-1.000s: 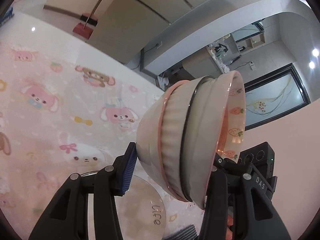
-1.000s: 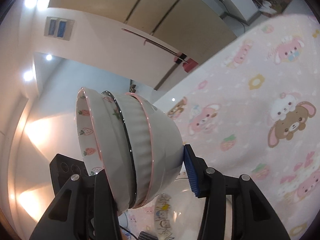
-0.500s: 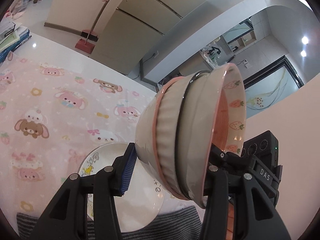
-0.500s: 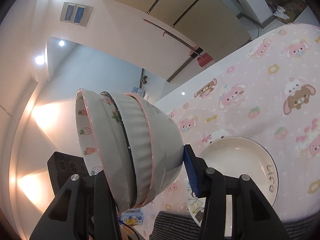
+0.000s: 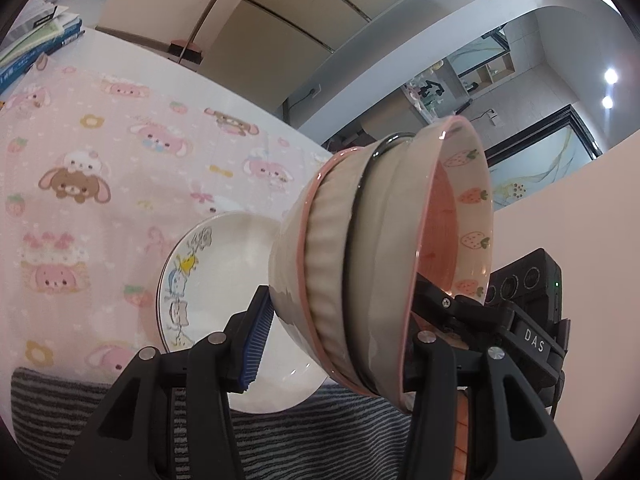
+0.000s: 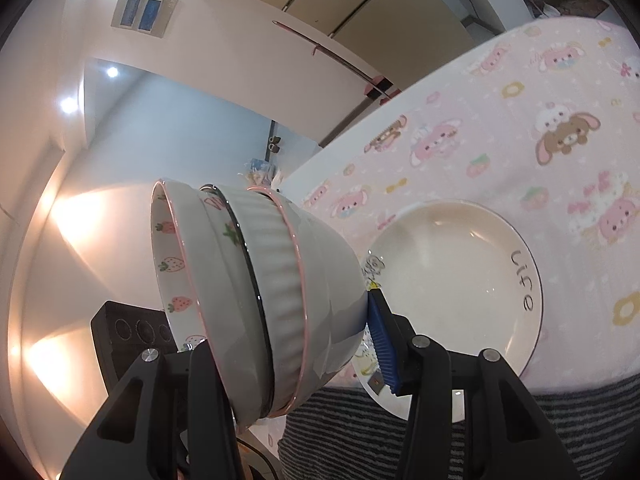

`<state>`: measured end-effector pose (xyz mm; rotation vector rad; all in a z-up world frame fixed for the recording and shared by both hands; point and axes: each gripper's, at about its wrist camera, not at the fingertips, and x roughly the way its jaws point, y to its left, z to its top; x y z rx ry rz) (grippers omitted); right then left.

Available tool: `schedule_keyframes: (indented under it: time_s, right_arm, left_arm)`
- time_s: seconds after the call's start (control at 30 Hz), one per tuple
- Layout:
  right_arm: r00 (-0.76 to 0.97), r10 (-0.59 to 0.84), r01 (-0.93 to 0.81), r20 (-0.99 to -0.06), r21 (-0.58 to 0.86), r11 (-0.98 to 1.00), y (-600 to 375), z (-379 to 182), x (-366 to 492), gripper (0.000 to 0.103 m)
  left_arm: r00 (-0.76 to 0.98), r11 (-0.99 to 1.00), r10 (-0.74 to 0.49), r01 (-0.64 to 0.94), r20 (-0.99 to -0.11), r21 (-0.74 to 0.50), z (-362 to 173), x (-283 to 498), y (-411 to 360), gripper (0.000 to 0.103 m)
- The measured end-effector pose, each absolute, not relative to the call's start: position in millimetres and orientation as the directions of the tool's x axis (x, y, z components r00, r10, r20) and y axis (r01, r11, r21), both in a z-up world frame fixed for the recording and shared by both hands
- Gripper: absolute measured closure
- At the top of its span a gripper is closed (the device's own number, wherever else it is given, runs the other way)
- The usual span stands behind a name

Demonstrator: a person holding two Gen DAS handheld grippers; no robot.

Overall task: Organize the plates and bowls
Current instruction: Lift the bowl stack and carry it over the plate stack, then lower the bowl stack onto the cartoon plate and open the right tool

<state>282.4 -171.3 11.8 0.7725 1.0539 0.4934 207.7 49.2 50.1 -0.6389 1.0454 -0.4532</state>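
Stack of nested bowls gripped from both sides above the table.

On the left, the left gripper (image 5: 332, 344) clamps the bowl stack (image 5: 376, 264), tilted on its side, blue pad on the base and the other finger inside the strawberry-printed rim. The right gripper (image 6: 288, 344) grips the same stack (image 6: 256, 292) from the opposite side. Below, a white plate (image 6: 460, 280) sits on the pink cartoon tablecloth (image 5: 100, 184), near a striped cloth (image 5: 300, 432).

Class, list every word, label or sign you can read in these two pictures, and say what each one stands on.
"Life": on the rim of the white plate.
"DAS": on a black part of the right gripper, seen from the left wrist.
Print on the blue books at the table's far corner: too small to read.
Marks beside the cartoon on the plate: too blurred to read.
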Motion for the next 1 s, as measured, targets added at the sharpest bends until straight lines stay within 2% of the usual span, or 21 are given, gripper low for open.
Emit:
schedule_keyframes:
  time_s: [0.73,1.0]
  right_arm:
    - [0.355,0.677,0.114,-0.645,0.748,0.654,-183.1,-62.4,281.7,0.054]
    - [0.336,0.661,0.122,-0.671,0.727,0.675,-186.5,-73.7,281.0,0.054]
  left_arm:
    - [0.336,0.763,-0.61,0.008,-0.717,-0.646,-22.2,204.3,33.3,0.055]
    - [0.311,0.773,-0.605,0.006,-0.733,-0.635,-34.8,206.1,30.0,0.055]
